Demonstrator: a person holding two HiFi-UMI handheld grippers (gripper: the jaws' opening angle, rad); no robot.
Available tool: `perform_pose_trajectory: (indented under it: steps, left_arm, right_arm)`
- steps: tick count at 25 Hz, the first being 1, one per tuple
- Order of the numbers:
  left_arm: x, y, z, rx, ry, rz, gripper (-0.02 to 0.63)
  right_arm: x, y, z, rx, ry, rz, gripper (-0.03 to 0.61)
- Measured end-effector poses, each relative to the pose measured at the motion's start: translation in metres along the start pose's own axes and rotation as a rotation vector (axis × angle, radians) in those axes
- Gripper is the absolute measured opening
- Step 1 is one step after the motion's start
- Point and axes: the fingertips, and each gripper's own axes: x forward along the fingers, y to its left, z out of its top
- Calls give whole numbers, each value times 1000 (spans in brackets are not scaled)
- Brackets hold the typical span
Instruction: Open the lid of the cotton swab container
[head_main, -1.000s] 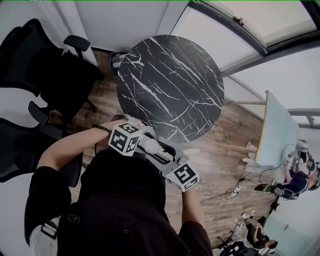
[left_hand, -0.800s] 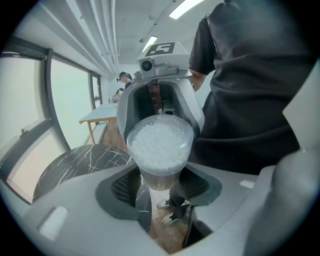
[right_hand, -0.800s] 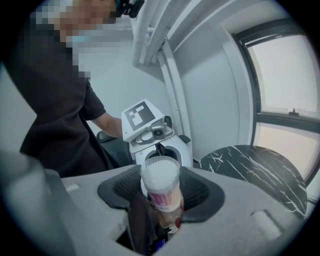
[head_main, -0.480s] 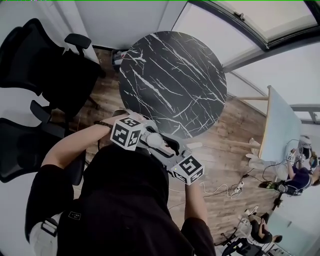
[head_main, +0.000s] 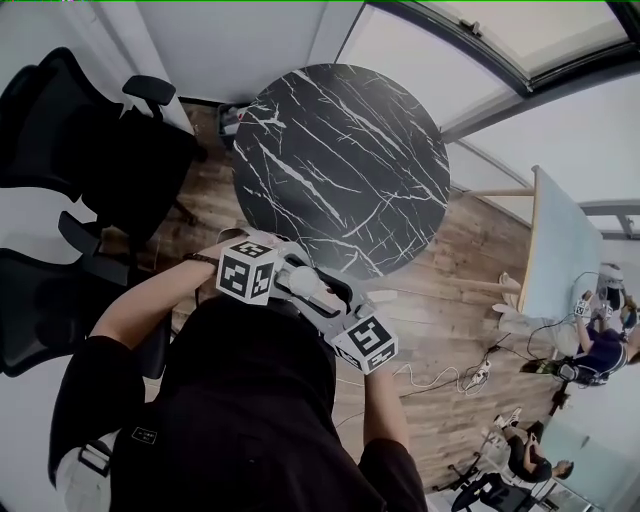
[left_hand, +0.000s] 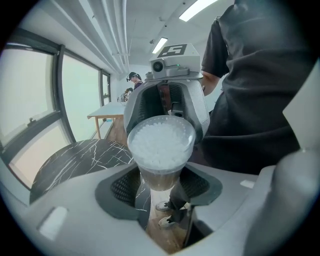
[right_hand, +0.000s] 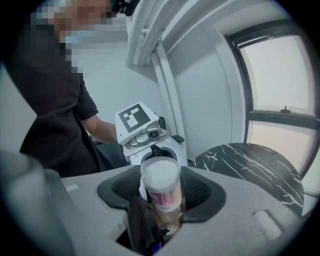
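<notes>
- We see a round black marble counter (head_main: 340, 170) lying beyond the person's chest.
- Black office chairs (head_main: 90, 140) stand off its left edge.
- The left gripper (left_hand: 161, 189) and the right gripper (right_hand: 161, 194) face each other just off the counter's near edge.
- The clear cotton swab container (left_hand: 161, 145), packed with white tips, hangs in the air between them, with both sets of fingers (left_hand: 125, 186) clamped on it.

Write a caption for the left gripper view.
Left gripper holds the cotton swab container, facing the right gripper.
</notes>
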Motion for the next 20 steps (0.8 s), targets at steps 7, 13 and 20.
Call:
perform_pose_trajectory:
  steps: [7,13,20]
  left_arm:
    - [-3,6,-5,-73,-13,53,255]
    - [-1,9,-5,-99,-31,60,256]
    - [4,14,-7,-117,-5,111,256]
  right_arm:
    - [1,-4,-2,3,-16,-68,247]
    - [3,-6,-3,21,-32,-113,248]
    - [-3,-13,1,61,-86,-163,247]
